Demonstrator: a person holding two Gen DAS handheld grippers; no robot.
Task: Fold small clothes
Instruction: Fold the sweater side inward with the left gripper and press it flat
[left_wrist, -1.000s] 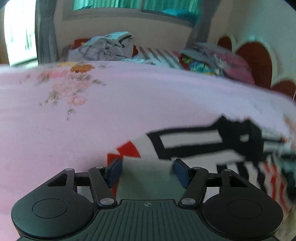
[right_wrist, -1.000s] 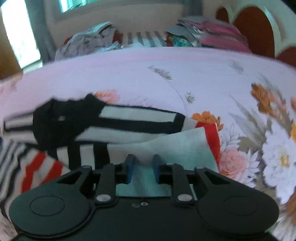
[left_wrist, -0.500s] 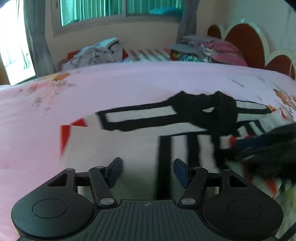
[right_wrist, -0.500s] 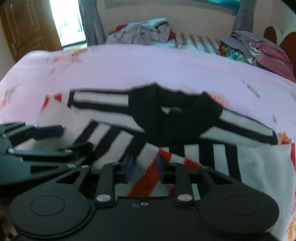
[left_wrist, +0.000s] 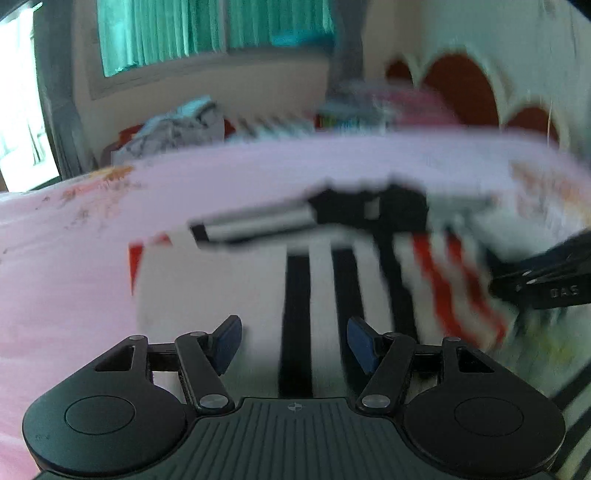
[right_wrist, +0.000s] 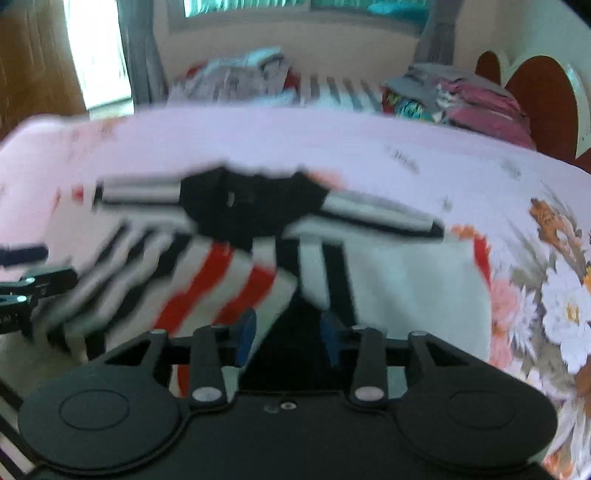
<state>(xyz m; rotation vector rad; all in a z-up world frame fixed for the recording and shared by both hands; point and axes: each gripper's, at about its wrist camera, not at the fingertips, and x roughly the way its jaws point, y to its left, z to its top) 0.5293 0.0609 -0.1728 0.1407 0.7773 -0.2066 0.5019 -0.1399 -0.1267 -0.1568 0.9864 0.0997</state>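
Observation:
A small white shirt (left_wrist: 207, 288) with black and red stripes and a black collar (right_wrist: 243, 206) lies flat on the pink floral bedsheet (left_wrist: 74, 258). My left gripper (left_wrist: 293, 341) is open and empty, over the shirt's lower left part. My right gripper (right_wrist: 288, 336) is open and empty, over the shirt's lower middle, where a red-striped flap (right_wrist: 221, 291) lies folded over. Each gripper shows at the edge of the other's view: the right one in the left wrist view (left_wrist: 546, 273), the left one in the right wrist view (right_wrist: 22, 288). Both views are blurred.
Piles of other clothes (right_wrist: 243, 77) and folded fabrics (right_wrist: 461, 96) lie at the far edge of the bed under the window. A red and white headboard (right_wrist: 535, 88) stands at the right. A bright doorway (right_wrist: 96, 55) is at the far left.
My right gripper has opened and let go of the striped cloth. Both grippers have pulled back toward the shirt's lower edge. The left gripper stayed open.

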